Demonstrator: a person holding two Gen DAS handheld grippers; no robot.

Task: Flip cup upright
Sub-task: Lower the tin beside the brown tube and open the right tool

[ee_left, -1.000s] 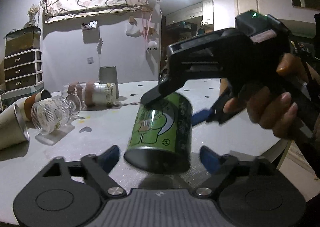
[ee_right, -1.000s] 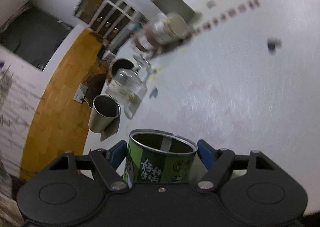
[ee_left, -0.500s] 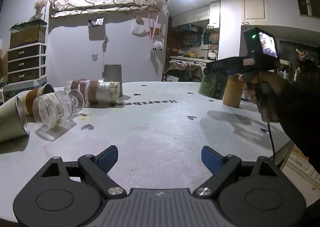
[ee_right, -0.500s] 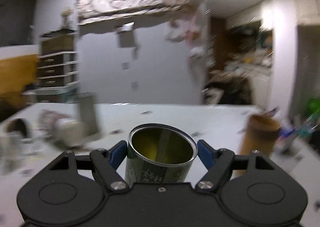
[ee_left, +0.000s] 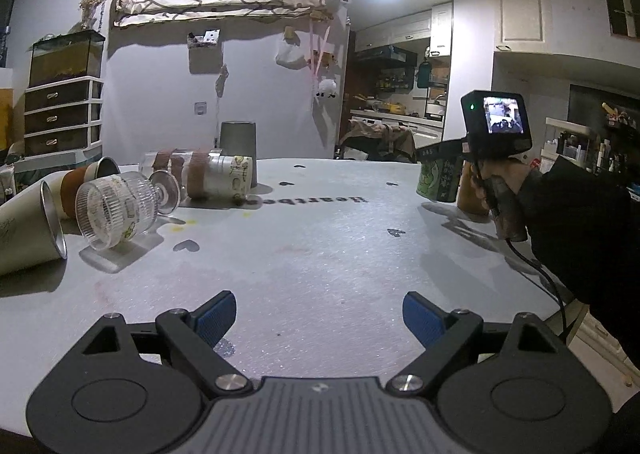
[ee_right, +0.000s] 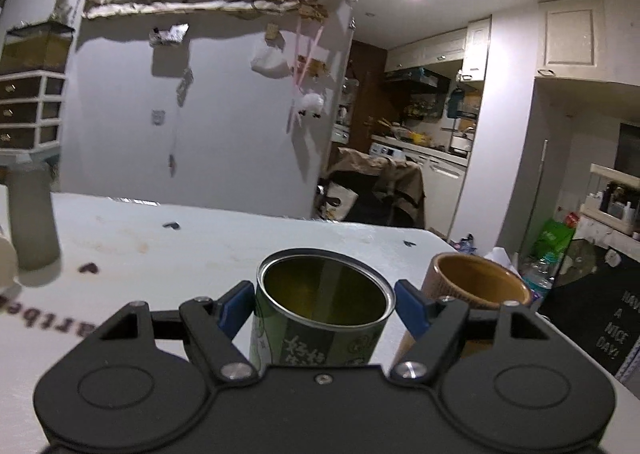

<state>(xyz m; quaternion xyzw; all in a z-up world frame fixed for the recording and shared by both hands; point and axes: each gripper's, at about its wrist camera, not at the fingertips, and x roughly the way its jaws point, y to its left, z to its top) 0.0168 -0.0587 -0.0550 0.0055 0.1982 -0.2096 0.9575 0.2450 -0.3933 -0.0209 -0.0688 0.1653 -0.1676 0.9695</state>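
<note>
A green printed tin cup [ee_right: 324,306] stands mouth-up between the blue pads of my right gripper [ee_right: 325,304], which is shut on it. In the left wrist view the same cup [ee_left: 437,179] is at the table's far right, held upright just at the table surface beside a brown cup [ee_left: 470,193]. My left gripper [ee_left: 318,316] is open and empty, low over the near part of the white table [ee_left: 320,246].
Several cups lie on their sides at the left: a ribbed glass [ee_left: 116,209], a banded glass cup [ee_left: 200,177], a metal cup [ee_left: 28,230]. A grey cup [ee_left: 238,151] stands upside down behind them. The brown cup [ee_right: 476,286] stands upright right of the green cup.
My right gripper carried the green cup from in front of my left gripper to the far right of the table and turned it mouth-up. My left gripper stayed open.
</note>
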